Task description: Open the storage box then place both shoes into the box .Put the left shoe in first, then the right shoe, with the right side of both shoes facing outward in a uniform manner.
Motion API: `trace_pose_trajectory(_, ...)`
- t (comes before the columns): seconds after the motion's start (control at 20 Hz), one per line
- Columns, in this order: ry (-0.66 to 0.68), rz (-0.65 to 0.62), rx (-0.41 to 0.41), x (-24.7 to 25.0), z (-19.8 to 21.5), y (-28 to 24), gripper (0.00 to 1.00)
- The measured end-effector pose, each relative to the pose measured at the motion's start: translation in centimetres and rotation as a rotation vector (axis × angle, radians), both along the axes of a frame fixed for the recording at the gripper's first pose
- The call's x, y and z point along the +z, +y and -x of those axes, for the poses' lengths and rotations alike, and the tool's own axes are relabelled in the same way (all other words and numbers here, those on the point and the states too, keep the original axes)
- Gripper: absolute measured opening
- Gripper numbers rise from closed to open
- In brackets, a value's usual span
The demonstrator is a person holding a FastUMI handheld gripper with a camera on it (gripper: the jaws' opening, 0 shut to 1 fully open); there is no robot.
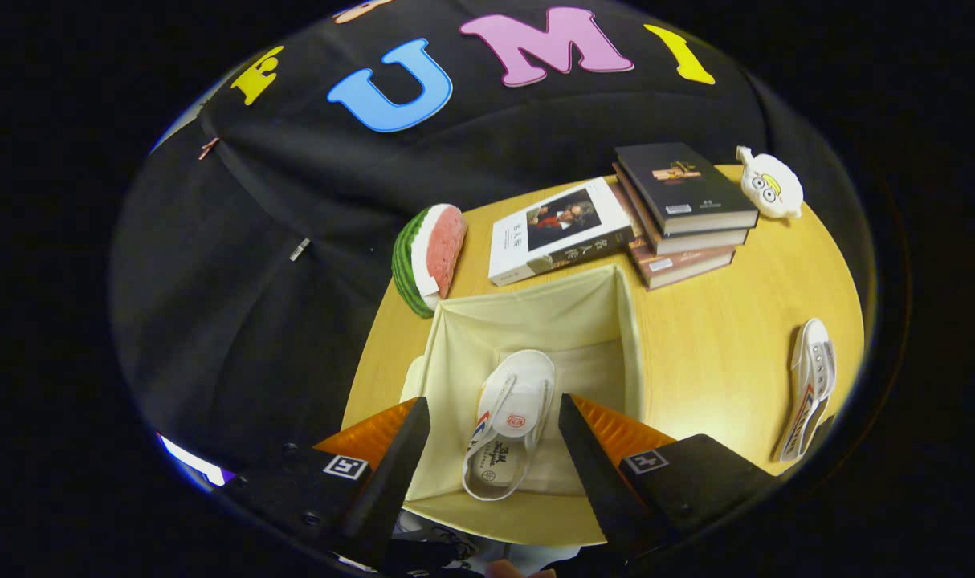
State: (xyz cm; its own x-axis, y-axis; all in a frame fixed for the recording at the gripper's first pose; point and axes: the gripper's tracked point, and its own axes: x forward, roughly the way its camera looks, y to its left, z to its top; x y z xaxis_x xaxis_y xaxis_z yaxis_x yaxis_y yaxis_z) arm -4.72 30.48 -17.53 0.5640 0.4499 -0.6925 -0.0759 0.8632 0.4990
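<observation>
**Over the open box: one shoe in, one shoe out**

Above the storage box (528, 321), the gripper (494, 433) hangs with its fingers spread wide, holding nothing. One white shoe (507, 421) lies inside the box, between the fingers in this view, sole edge up, toe toward the far wall. The second white shoe (810, 389) lies on the surface (712, 337) near its right edge, well apart from the box.

Handling, by judgement: canvas shoe, light, soft upper, stiffer rubber sole. Likely best taken across the sides at mid-length or at the heel collar; pinching the upper alone may fold it. Box walls look like fabric and may sag if bumped.

Counts: two shoes, one box, four books (one book (556, 229) lying alone, three stacked (684, 209)), one watermelon slice toy (430, 257), one small plush toy (770, 186).
</observation>
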Motion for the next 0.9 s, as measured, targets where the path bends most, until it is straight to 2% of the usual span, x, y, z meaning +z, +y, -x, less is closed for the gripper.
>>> trace_pose_trajectory(0.25,-0.113,0.105,-0.026,1.9,-0.3,-9.3,0.99)
trace_pose_trajectory(0.45,-0.137,0.216,-0.068,0.8,0.0,-19.5,0.99)
trace_pose_trajectory(0.6,-0.104,0.293,-0.114,-1.5,1.7,-26.7,0.99)
trace_pose_trajectory(0.9,0.068,0.350,-0.161,-9.9,7.1,-34.4,0.99)
